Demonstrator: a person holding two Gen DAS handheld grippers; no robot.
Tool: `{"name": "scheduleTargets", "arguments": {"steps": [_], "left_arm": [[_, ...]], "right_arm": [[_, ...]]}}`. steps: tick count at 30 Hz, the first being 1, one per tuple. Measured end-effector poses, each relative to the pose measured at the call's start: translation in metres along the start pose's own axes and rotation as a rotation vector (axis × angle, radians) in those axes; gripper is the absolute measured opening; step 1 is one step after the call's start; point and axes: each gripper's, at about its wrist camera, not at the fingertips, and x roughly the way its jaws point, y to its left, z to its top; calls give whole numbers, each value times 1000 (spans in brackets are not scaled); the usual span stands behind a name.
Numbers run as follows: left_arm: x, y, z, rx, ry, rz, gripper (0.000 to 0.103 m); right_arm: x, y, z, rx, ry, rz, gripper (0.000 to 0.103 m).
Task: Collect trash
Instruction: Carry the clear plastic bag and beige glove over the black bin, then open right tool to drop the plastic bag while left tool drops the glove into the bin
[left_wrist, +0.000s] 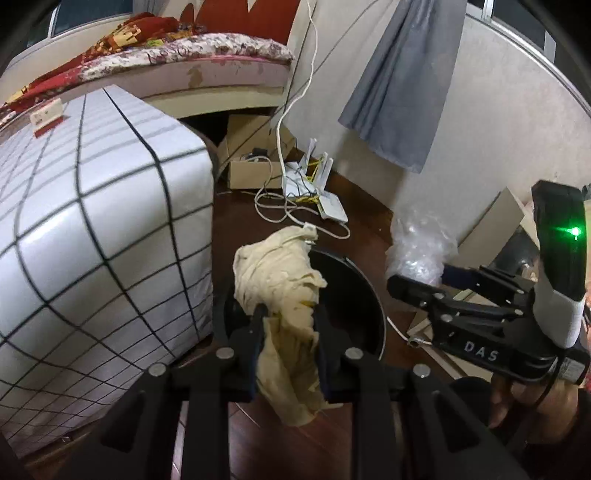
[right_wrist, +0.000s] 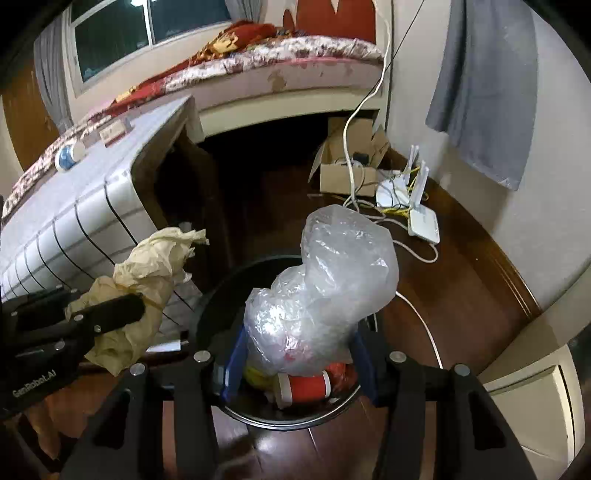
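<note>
1. Crumpled cream-yellow paper wad (left_wrist: 284, 295): pinched between the narrowed jaws of the left hand-held gripper (left_wrist: 290, 343), above the near rim of the round black trash bin (left_wrist: 354, 310). Judged very light, soft and springy, with loose flaps above and below the jaws. Best held at the dense middle fold, as it is now.
2. Crumpled clear plastic bag (right_wrist: 325, 288): clamped at its lower end by the half-spread blue-padded right hand-held gripper (right_wrist: 299, 362), directly over the bin. Judged near weightless, slick and compressible; likely to slip unless bunched, so grip the gathered bulk rather than a single film layer.
3. Bin contents: a red-and-white paper cup (right_wrist: 304, 386) and yellow scraps lie inside; the bin stands on the dark wooden floor (right_wrist: 443, 295).
</note>
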Motion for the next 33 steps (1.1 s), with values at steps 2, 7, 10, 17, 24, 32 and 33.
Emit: {"name": "scheduleTargets", "arguments": {"steps": [2, 7, 10, 17, 24, 32, 33], "left_arm": [[5, -1, 0, -2, 7, 2, 25], [18, -2, -1, -4, 34, 9, 25], [25, -1, -3, -4, 51, 11, 25], [39, 5, -5, -33, 85, 6, 30], [50, 23, -14, -89, 101, 151, 102], [35, 44, -33, -105, 88, 239, 102], [32, 46, -35, -108, 87, 240, 102]], "right_arm": [[9, -1, 1, 3, 16, 4, 53], [27, -5, 1, 13, 41, 11, 53], [34, -6, 0, 13, 53, 17, 53], [56, -10, -4, 5, 92, 36, 53], [100, -18, -19, -35, 218, -47, 94], [84, -17, -26, -27, 177, -83, 102], [83, -15, -26, -29, 175, -81, 102]]}}
